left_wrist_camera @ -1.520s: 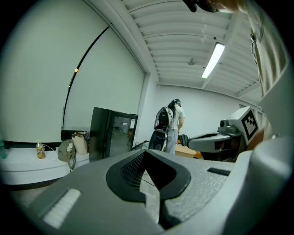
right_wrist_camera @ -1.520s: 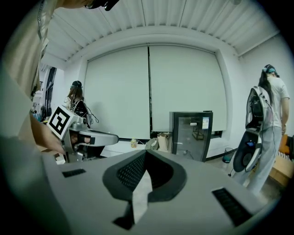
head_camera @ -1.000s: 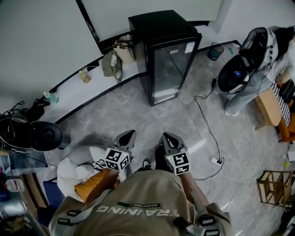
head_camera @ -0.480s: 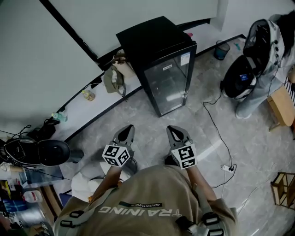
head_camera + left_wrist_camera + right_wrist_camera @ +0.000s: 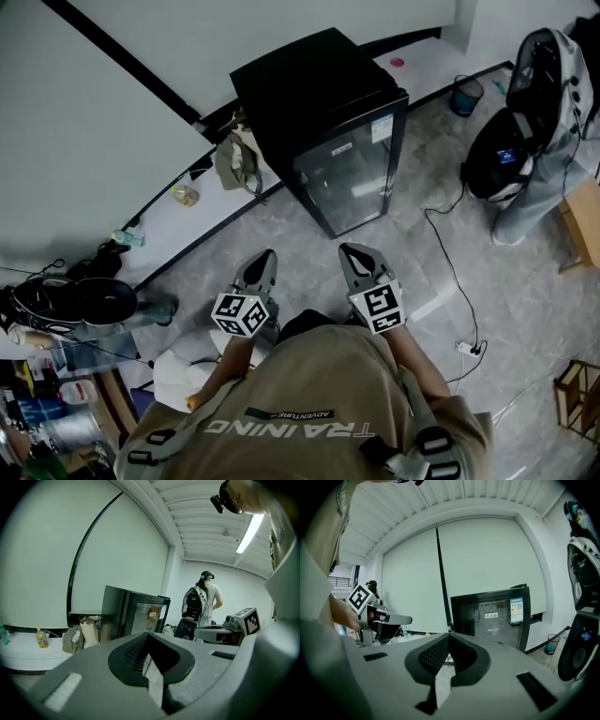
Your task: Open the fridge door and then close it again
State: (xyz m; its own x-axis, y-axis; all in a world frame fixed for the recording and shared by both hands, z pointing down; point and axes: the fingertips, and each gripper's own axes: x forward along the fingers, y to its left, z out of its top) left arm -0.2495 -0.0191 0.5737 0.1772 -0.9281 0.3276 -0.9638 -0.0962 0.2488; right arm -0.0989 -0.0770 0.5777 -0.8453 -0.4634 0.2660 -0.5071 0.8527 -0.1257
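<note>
fridge (image 5: 309, 89) sticker (image 5: 380, 128): print too small to read; the inside is dim and lost in glare
fridge base: hidden behind the left gripper (image 5: 148, 634) in the left gripper view
person (image 5: 548, 103): cut off by the head view's right edge
wooden rack (image 5: 577, 394): cut off at the same edge

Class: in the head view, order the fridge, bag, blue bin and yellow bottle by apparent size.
Largest to smallest:
fridge
bag
blue bin
yellow bottle
The bin only slightly outsizes the bottle.
</note>
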